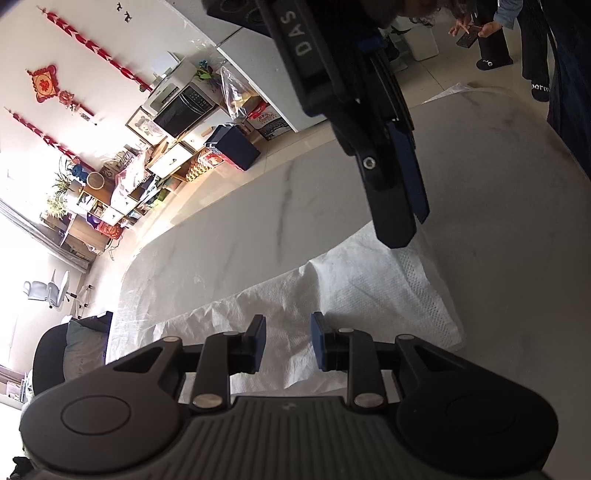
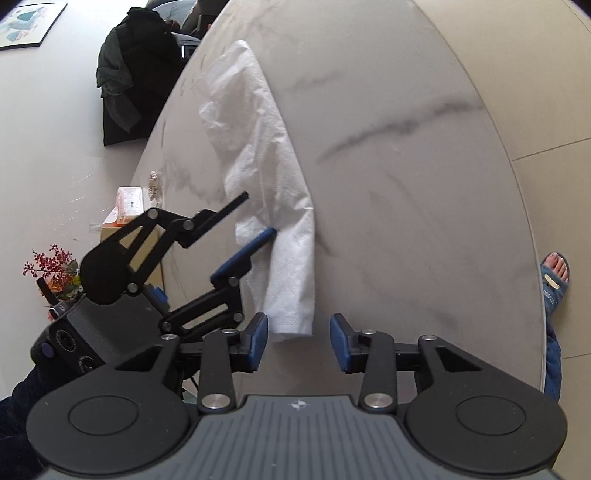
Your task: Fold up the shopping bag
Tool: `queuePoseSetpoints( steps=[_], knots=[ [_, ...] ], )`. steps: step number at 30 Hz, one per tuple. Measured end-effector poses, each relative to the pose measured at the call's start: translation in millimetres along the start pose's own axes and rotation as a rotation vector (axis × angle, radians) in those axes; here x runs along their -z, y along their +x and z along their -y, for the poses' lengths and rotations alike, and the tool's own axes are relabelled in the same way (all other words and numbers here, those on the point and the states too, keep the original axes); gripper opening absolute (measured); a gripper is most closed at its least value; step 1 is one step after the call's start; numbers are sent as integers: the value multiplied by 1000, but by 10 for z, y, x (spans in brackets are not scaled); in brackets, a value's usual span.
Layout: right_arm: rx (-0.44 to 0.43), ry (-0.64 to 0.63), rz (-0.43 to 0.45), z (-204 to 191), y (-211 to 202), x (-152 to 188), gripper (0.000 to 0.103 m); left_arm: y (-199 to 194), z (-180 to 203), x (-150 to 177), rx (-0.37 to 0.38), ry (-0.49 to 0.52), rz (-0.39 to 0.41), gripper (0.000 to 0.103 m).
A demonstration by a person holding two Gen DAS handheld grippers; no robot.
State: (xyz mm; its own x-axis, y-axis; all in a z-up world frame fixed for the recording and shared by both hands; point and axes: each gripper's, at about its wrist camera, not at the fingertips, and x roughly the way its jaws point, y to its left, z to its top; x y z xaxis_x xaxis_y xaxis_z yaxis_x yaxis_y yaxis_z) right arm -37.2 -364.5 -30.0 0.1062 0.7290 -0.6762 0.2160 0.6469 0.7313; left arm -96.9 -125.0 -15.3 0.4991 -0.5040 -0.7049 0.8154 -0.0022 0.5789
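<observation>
A white shopping bag (image 1: 351, 288) (image 2: 258, 147) lies flattened into a long narrow strip on the marble table (image 1: 480, 166) (image 2: 406, 184). My left gripper (image 1: 288, 339) (image 2: 255, 218) is open over the strip's middle, with one blue pad resting at the bag's edge. My right gripper (image 2: 299, 339) (image 1: 410, 229) is open at the strip's near end, and the bag's corner lies just ahead of its left finger. Neither gripper holds the bag.
A sandalled foot (image 2: 554, 269) stands by the table's right edge. A chair draped with dark clothes (image 2: 125, 74) sits at the far end, and an orange box (image 2: 125, 206) lies left of the table. People (image 1: 495, 33) stand beyond the table; cluttered shelves (image 1: 166, 147) line the wall.
</observation>
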Motion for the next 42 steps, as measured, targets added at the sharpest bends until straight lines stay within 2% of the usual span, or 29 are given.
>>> queuePoseSetpoints(
  steps=[3, 9, 11, 12, 13, 18, 20, 23, 30, 37, 42],
  knots=[
    [-45, 53, 9, 93, 5, -11, 36, -2, -2, -1, -1, 3, 4, 26],
    [-76, 104, 23, 135, -13, -62, 37, 47, 34, 24, -4, 13, 7, 26],
    [-76, 116, 24, 135, -4, -78, 26, 77, 60, 38, -4, 14, 8, 25],
    [-74, 123, 25, 135, 0, -87, 6, 91, 73, 46, -4, 14, 9, 25],
    [-77, 131, 25, 132, 0, -93, 3, 106, 86, 53, -5, 14, 9, 25],
    [-127, 189, 8, 33, -58, -117, 2, 116, 128, 76, 4, 34, 10, 22],
    [-151, 242, 8, 7, -78, -164, 2, 101, 183, 92, 4, 70, 14, 14],
    [-154, 303, 15, -1, -91, -242, 2, 76, 270, 118, 1, 117, 18, 9],
    [-185, 407, 36, 48, -56, -282, 2, -2, 266, 163, 46, 99, -13, 9],
    [-202, 446, 61, 52, -34, -257, 2, -284, 294, 360, 86, 82, 0, 17],
    [-204, 467, 71, 82, -20, -246, 2, -535, 251, 393, 89, 42, 19, 30]
  ],
)
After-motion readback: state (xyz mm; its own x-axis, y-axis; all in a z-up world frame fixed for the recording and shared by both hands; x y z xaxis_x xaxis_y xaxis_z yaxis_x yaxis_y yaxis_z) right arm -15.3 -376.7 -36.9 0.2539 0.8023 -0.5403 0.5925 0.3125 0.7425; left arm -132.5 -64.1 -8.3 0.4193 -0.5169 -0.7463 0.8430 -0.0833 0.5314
